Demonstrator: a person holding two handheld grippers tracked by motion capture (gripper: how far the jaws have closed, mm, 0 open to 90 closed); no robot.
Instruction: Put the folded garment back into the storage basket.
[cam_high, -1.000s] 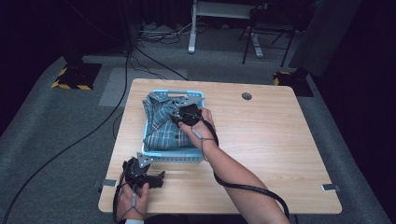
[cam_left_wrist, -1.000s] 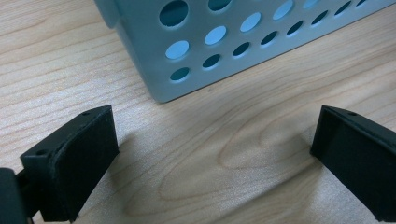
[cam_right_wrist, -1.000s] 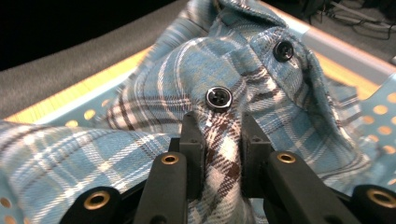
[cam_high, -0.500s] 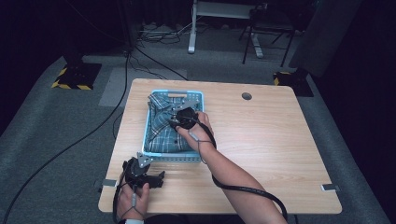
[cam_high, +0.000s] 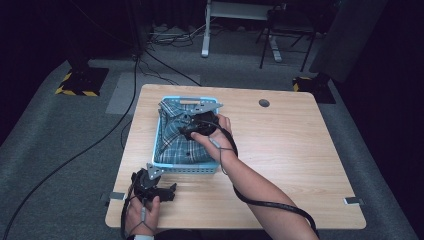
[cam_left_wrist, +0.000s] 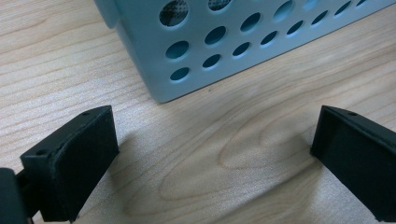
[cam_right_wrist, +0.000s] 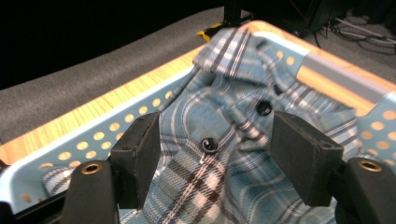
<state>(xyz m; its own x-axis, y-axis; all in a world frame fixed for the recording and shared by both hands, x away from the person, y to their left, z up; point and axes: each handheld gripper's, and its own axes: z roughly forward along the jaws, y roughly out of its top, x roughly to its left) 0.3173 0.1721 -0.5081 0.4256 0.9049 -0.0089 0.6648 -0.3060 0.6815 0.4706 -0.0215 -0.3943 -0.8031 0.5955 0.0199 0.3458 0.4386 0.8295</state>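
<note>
A blue plaid shirt (cam_high: 175, 137) (cam_right_wrist: 219, 88) lies folded in a light-blue perforated basket (cam_high: 186, 169) (cam_right_wrist: 107, 135) on the left half of the wooden table. My right gripper (cam_high: 189, 124) (cam_right_wrist: 217, 135) hovers just over the shirt's button placket below the collar. Its jaws have just been opening and now stand apart, with the cloth under them and not pinched. My left gripper (cam_high: 157, 186) (cam_left_wrist: 210, 144) rests low on the table in front of the basket's near left corner (cam_left_wrist: 233, 42), its jaws wide apart around bare wood.
The wooden table (cam_high: 300, 165) has a round cable hole (cam_high: 264, 103) at the back. The right arm reaches across the table's middle, its cable trailing to the front edge. Dark carpet, cables and desk legs lie beyond the far edge.
The shirt settled down into the basket. The right gripper's jaws came apart off the cloth and the hand lifted slightly. The left gripper stayed put.
</note>
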